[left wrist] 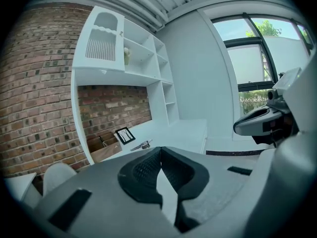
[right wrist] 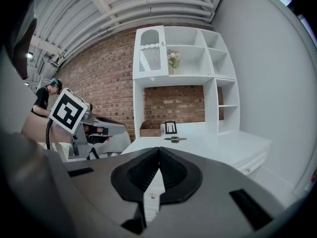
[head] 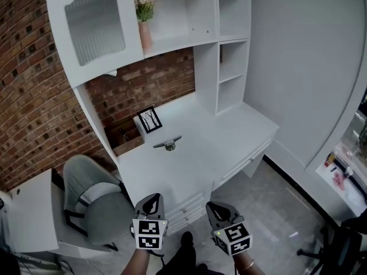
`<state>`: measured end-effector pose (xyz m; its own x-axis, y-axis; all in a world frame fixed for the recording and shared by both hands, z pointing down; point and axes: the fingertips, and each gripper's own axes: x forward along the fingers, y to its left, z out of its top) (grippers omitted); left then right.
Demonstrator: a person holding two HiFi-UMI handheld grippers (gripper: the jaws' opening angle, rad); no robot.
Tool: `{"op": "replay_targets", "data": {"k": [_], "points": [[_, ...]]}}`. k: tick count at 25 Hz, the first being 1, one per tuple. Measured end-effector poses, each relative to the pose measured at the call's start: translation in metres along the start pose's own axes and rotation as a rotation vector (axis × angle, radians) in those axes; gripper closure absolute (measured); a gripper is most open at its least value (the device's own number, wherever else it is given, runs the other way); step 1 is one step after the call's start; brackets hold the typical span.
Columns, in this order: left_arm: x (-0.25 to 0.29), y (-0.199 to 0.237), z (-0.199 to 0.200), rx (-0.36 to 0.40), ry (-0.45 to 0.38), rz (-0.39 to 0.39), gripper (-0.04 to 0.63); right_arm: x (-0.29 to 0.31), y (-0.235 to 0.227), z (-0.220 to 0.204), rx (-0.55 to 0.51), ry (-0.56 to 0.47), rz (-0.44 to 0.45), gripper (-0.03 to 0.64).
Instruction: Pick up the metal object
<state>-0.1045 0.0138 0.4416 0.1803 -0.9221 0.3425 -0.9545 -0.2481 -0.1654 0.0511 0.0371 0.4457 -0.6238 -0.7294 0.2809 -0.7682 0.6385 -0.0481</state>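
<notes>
Fingers [left wrist: 143,175] of the left gripper [head: 150,199] are pressed together at the tips with nothing between them. To its right, the fingers [right wrist: 141,172] of the right gripper [head: 221,208] meet the same way, equally empty. Both grippers hang low in front of the white desk [head: 229,136], well apart from anything on it.

From the left, a grey chair [head: 92,196] stands beside the desk's end. Past it, against the brick wall, an open wooden box [head: 126,139] sits at the desk's back left corner. Something thin and dark leans inside it, too small to make out. Just beside the box a small black picture frame [head: 150,120] stands propped up. The metal object [head: 168,144] lies flat on the desktop near the frame, on the side towards the grippers, touching neither frame nor box.

Above, on the hutch shelf, a pink vase [head: 145,36] holds pale flowers [head: 144,2]. Right of it, the open compartments [head: 232,67] of the hutch show only bare white boards.
</notes>
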Motion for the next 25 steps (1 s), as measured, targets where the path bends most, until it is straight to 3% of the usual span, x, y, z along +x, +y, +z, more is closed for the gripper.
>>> {"op": "replay_targets", "data": {"k": [12,17,25], "points": [[0.14,0.058,0.025,0.055,0.028,-0.078,0.584,0.123,-0.054,0.03,0.02,0.033,-0.012,0.612],[0.185,0.078,0.028,0.092,0.046,-0.106,0.525,0.16,-0.065,0.03,0.04,0.059,-0.024,0.612],[0.251,0.093,0.019,0.127,0.095,-0.169,0.499,0.193,-0.08,0.031,0.064,0.09,-0.054,0.612]]}}
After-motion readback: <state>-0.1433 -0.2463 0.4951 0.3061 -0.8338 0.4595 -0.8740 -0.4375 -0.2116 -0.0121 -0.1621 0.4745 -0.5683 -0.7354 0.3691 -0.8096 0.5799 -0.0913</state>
